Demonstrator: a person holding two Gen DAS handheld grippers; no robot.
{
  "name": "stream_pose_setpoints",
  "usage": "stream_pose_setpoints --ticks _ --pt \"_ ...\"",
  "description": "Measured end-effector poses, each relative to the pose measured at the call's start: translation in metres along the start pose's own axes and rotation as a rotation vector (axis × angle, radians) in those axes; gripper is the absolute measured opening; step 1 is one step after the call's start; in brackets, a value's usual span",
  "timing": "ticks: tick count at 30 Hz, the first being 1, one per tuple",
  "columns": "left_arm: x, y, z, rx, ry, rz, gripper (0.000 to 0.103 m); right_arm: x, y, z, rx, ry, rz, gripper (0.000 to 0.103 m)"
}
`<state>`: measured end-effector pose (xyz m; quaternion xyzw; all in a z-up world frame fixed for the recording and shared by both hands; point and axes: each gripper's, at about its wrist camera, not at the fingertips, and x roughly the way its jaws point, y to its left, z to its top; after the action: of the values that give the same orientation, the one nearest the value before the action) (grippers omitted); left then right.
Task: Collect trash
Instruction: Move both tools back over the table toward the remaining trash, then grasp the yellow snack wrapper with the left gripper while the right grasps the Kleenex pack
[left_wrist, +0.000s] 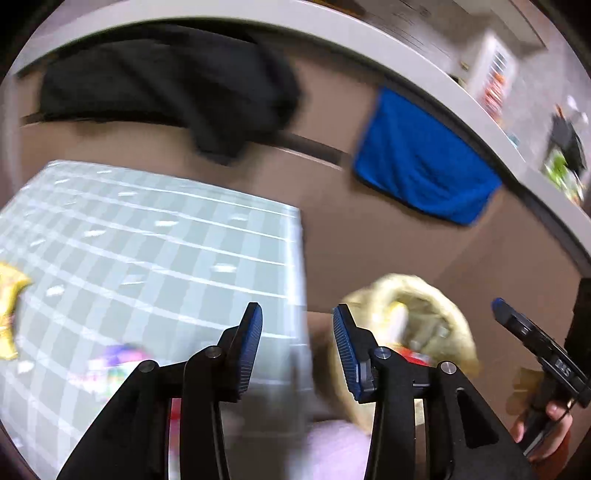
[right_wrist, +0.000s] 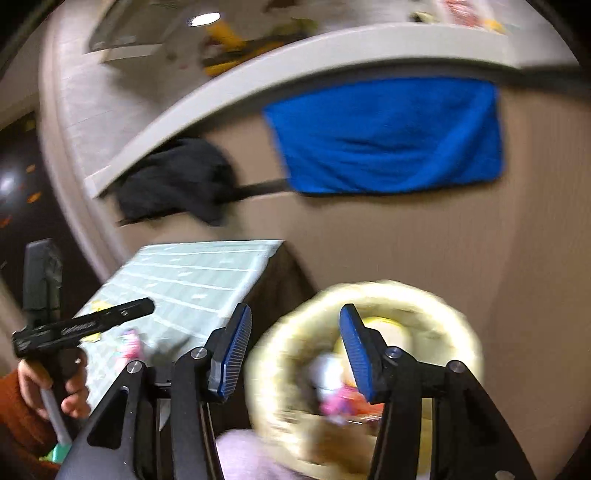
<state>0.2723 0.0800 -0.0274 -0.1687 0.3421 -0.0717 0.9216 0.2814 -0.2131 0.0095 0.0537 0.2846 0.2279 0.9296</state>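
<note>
Gaping upward, yellow bag (right_wrist: 369, 295) sits beneath the empty right tool (right_wrist: 295, 350).

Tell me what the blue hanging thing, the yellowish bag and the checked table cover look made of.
Blue cloth: soft matte fabric, probably a towel; it drapes with folds. Yellowish bag: likely thin translucent plastic, its rim crumpled, though blur leaves this open. Checked cover: smooth and glossy with bright glints, so probably plastic or vinyl sheet.

The contents of the yellow bag (right_wrist: 436, 314) are smeared by blur; a yellow wrapper (left_wrist: 9, 310) is cut off at the left edge.
</note>
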Motion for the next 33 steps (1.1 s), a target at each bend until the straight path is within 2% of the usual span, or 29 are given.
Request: stream_pose_setpoints --ticks 3,8,14,20,25,29,30,32,33 --pt "-0.03 0.048 0.001 -0.06 -0.04 0.063 0.042 0.017 0.04 0.001 -0.064 0.024 0.089 0.048" --pt "-0.075 0.122 -0.003 -0.152 -0.108 0.161 0.042 0.062 0.1 -0.008 -0.106 0.131 0.24 0.048" --pt "-0.107 0.2 -0.014 -0.251 -0.154 0.279 0.044 0.104 0.151 -0.025 -0.163 0.241 0.303 0.048" --pt "-0.094 0.264 -0.021 -0.333 -0.105 0.35 0.046 0.116 0.167 -0.029 -0.199 0.254 0.281 0.048" --pt "-0.067 0.302 -0.018 -0.378 -0.041 0.356 0.046 0.125 0.174 -0.031 -0.194 0.278 0.273 0.048" --pt "-0.043 0.307 -0.013 -0.39 0.031 0.324 0.046 0.126 0.174 -0.035 -0.193 0.297 0.279 0.048" --pt "-0.042 0.305 -0.012 -0.379 0.022 0.334 0.046 0.126 0.174 -0.036 -0.197 0.302 0.281 0.048" --pt "-0.039 0.301 -0.01 -0.376 0.032 0.309 0.034 0.128 0.178 -0.038 -0.211 0.314 0.282 0.048" --pt "-0.038 0.298 -0.008 -0.374 0.033 0.3 0.019 0.129 0.18 -0.04 -0.219 0.322 0.287 0.048"
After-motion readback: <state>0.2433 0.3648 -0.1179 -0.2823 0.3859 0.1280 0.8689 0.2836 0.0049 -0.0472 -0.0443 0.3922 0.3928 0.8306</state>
